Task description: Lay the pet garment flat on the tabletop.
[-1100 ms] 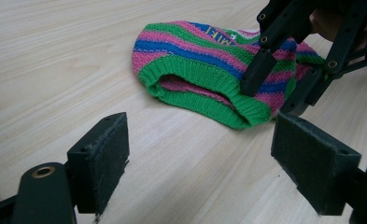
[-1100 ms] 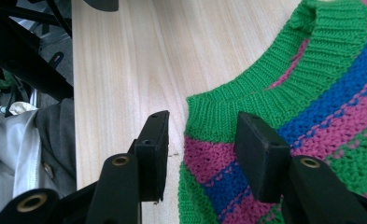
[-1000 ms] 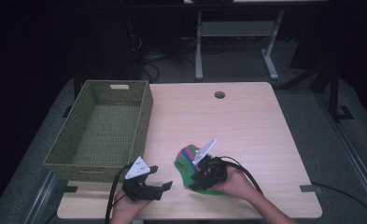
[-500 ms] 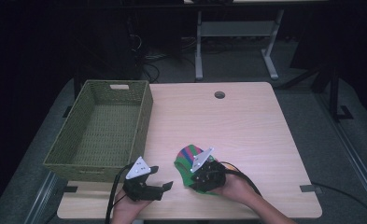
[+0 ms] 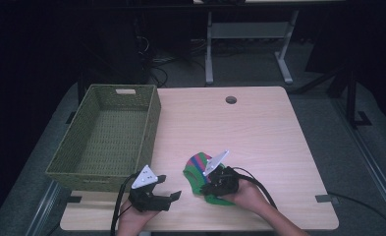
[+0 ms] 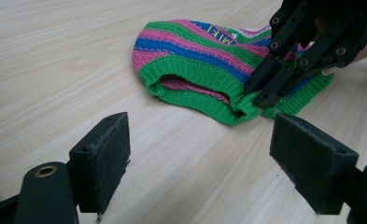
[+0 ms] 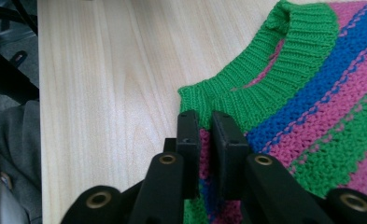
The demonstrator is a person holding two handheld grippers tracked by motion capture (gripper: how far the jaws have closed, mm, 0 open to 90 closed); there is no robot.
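A knitted piece [image 5: 195, 168] in green, pink and blue stripes lies on the table near the front edge. In the right gripper view, my right gripper [image 7: 204, 122] is shut on its green ribbed hem, just beside the opening; the jaws have just been closing with the knit [image 7: 321, 88] between the pads. In the left gripper view, the right gripper [image 6: 264, 89] pinches that hem of the knit [image 6: 195, 49]. My left gripper [image 6: 202, 142] stands open and empty, low over the bare wood short of the knit. From above, the left gripper [image 5: 168, 187] sits left of the right gripper [image 5: 209, 188].
A woven olive basket [image 5: 153, 123], empty, stands at the table's left side, just behind the left gripper. The wooden table [image 5: 264, 132] has a cable hole [image 5: 231, 100] near its far edge. Cables trail from both grippers toward the front edge.
The right gripper has tilted slightly down over the knit piece, its top plate dipping. The left gripper has stayed where it was, still open.
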